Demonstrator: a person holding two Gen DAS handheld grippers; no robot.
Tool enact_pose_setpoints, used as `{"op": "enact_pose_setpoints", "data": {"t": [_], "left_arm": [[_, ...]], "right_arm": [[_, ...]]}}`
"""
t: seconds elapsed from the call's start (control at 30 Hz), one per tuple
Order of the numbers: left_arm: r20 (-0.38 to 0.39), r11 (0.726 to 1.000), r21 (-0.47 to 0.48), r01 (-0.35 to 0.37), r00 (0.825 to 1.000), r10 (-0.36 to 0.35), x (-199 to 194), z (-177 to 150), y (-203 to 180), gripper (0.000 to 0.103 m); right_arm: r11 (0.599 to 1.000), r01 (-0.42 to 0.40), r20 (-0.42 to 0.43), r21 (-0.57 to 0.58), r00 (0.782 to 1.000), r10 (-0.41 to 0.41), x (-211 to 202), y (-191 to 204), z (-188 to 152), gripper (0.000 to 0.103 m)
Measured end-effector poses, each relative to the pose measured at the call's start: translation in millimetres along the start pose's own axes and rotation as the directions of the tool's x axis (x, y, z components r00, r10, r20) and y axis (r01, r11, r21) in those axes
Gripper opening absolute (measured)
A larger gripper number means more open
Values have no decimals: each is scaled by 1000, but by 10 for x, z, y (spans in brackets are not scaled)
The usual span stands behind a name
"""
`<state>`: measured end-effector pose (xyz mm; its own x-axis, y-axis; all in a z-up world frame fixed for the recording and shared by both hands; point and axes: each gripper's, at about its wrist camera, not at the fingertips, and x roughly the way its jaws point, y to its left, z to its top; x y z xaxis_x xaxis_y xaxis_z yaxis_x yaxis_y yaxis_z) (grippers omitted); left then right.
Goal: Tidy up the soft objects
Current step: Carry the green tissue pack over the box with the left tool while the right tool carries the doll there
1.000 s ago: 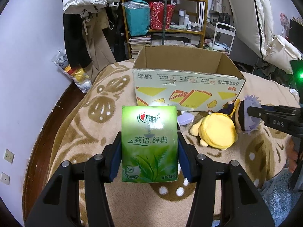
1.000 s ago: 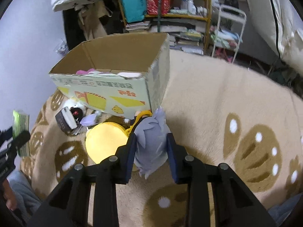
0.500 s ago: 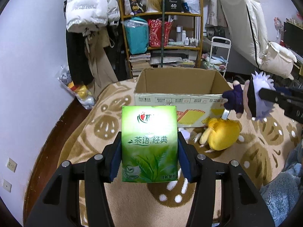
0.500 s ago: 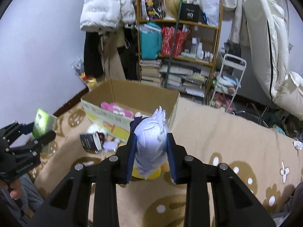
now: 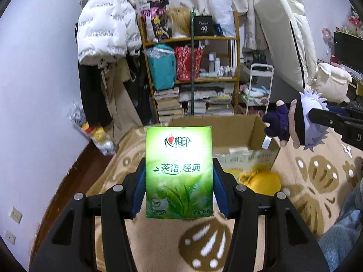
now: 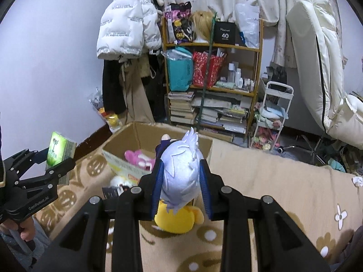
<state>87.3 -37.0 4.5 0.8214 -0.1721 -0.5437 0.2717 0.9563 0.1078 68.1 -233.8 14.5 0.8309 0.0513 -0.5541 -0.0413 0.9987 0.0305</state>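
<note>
My left gripper [image 5: 179, 190] is shut on a green tissue pack [image 5: 179, 172], held upright above the patterned blanket. My right gripper [image 6: 181, 181] is shut on the head of a white-haired plush doll [image 6: 180, 172], which hangs in the air near the open cardboard box [image 6: 113, 145]. In the left wrist view the doll [image 5: 299, 122] hovers at the box's right corner [image 5: 258, 124]. A yellow plush [image 6: 175, 219] lies on the blanket in front of the box. A pink plush [image 6: 136, 156] lies inside the box.
The beige blanket with brown prints [image 6: 272, 181] covers the bed. A black-and-white toy [image 6: 115, 185] lies by the box front. A cluttered shelf [image 5: 192, 72], hanging coats [image 5: 104, 36], a white cart [image 6: 272, 117] and a leaning mattress [image 6: 317, 56] stand behind. A hand [image 6: 25, 233] holds the left gripper.
Both grippers have risen. The doll was lifted off the blanket beside the yellow plush and now hangs by the box. The tissue pack stays gripped, higher than before.
</note>
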Motion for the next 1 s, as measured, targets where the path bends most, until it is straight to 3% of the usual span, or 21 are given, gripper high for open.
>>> {"op": "enact_pose_setpoints", "data": {"t": [0.23,0.5,1.0], "left_arm": [[58,999,39,8,998,-11,161,335,-36,52],[72,998,48,28,997,-32,487,563,-64,52],[-22,996,5,92,996,-92,1113,301,-148,52]], "right_arm": [[1000,-6,21,17,1000,6,124,-34,194,33],[1000,-5,45,17,999,4,305,-72,369,33],[1000,-27,-5,7,1000,27,825,-22,235,33]]}}
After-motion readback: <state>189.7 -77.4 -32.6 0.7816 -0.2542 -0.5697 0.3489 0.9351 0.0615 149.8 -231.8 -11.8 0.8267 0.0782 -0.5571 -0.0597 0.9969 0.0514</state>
